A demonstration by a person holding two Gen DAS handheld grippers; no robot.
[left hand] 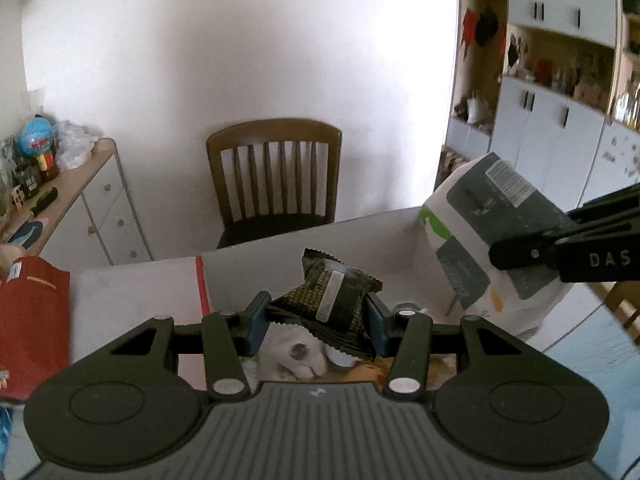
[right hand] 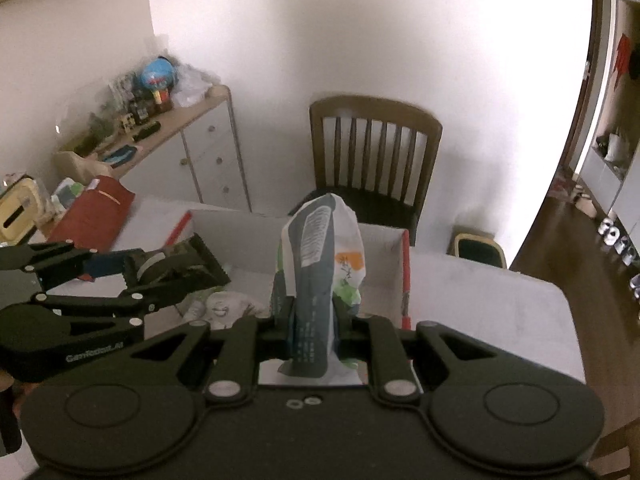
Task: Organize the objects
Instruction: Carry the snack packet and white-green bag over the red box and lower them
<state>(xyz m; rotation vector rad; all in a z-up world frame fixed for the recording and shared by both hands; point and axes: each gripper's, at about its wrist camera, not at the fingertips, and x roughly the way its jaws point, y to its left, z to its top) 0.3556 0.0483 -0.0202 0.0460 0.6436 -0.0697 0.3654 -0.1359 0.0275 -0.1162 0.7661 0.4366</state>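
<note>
We hold our left gripper (left hand: 316,320) tilted downward over the white box (left hand: 360,236), its blue pads pressed on either side of a dark snack packet (left hand: 332,292). Our right gripper (right hand: 314,316) hangs beside it over the same box, also angled down, jaws squeezed tight on a white and grey pouch (right hand: 320,256) standing upright between them.

A wooden chair (left hand: 276,184) is standing against the white wall (left hand: 240,40) at the centre of the left wrist frame. At far left, a sideboard (left hand: 100,208) is carrying a blue globe-like ball (left hand: 36,136) and crumpled clear plastic (left hand: 74,146). White cupboards (left hand: 560,128) with open shelves are filling the upper right.
</note>
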